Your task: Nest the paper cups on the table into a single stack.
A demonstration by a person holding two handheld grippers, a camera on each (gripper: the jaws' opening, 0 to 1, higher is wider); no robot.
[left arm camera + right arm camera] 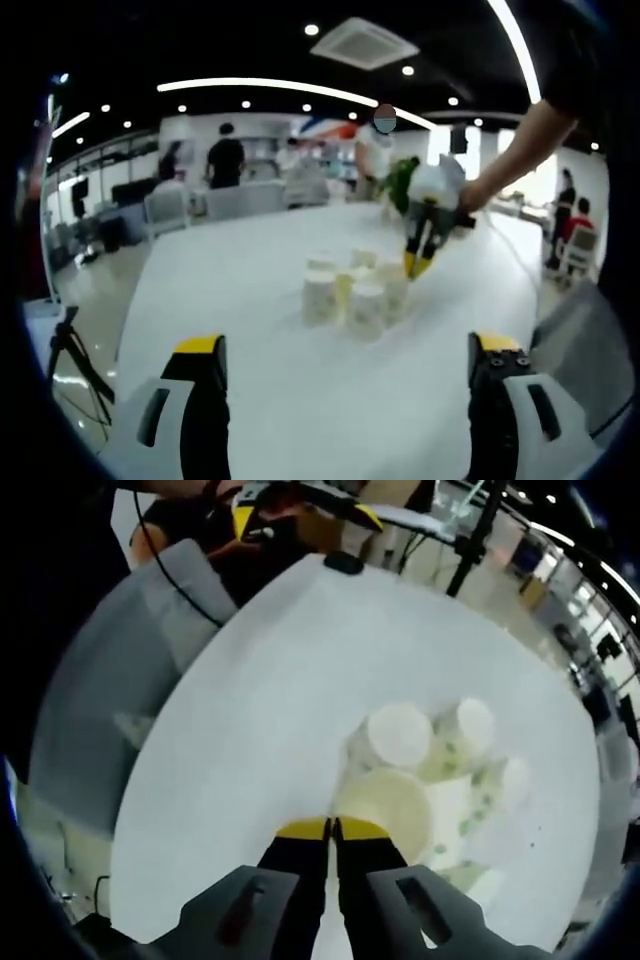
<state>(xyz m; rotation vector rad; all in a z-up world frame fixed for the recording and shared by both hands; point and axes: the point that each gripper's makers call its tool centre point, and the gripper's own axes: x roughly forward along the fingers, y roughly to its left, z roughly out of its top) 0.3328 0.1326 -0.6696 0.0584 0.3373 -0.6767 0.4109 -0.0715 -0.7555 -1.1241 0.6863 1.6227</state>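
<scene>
Your right gripper point(333, 827), jaws together, hovers over the paper cups point(400, 790) to pick; left gripper point(345, 350) waits, jaws apart.

Seemingly matt paper cups point(352, 292) on glossy smooth white table point(250, 300).

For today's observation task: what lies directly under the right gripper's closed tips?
Under the right gripper sits a cluster of paper cups on the white table; its tips hover at one open cup's rim. The jaws hide what lies beneath them.
</scene>
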